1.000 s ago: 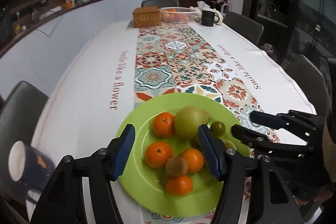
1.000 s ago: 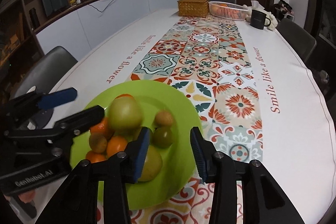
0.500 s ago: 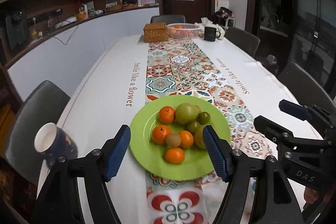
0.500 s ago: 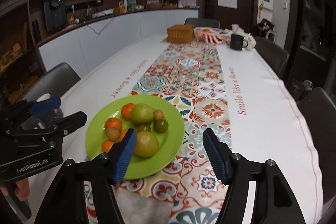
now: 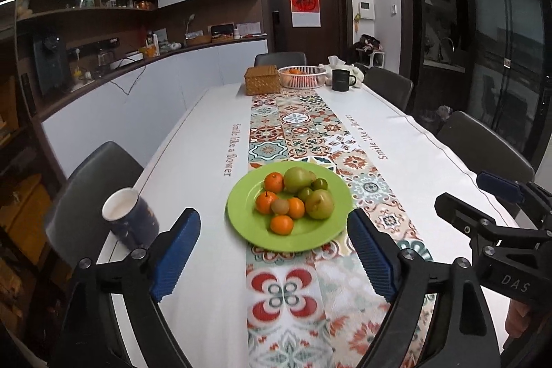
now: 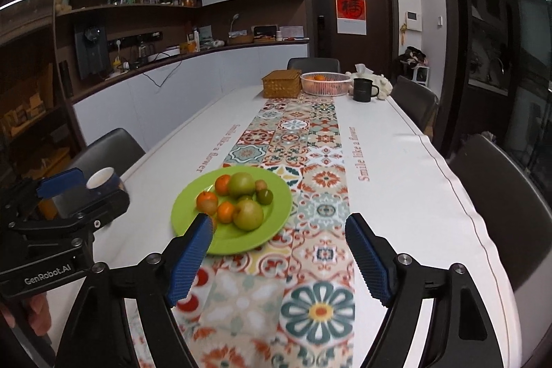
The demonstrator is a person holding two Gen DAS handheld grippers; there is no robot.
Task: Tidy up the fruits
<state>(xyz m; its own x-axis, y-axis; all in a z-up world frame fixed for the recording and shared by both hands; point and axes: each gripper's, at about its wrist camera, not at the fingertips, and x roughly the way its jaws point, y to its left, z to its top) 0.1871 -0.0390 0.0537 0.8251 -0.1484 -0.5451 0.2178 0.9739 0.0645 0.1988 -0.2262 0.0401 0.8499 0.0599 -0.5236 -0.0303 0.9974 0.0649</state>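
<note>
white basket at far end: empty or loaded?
Loaded: an orange fruit shows over the white basket's rim. How full, cannot tell.

Plate sits on the runner at the near end of the table, fruit piled in its middle. Cup left of the plate, near the table edge. Far end: box, basket to its right (fruit inside), then mug. Chairs along both long sides.
</note>
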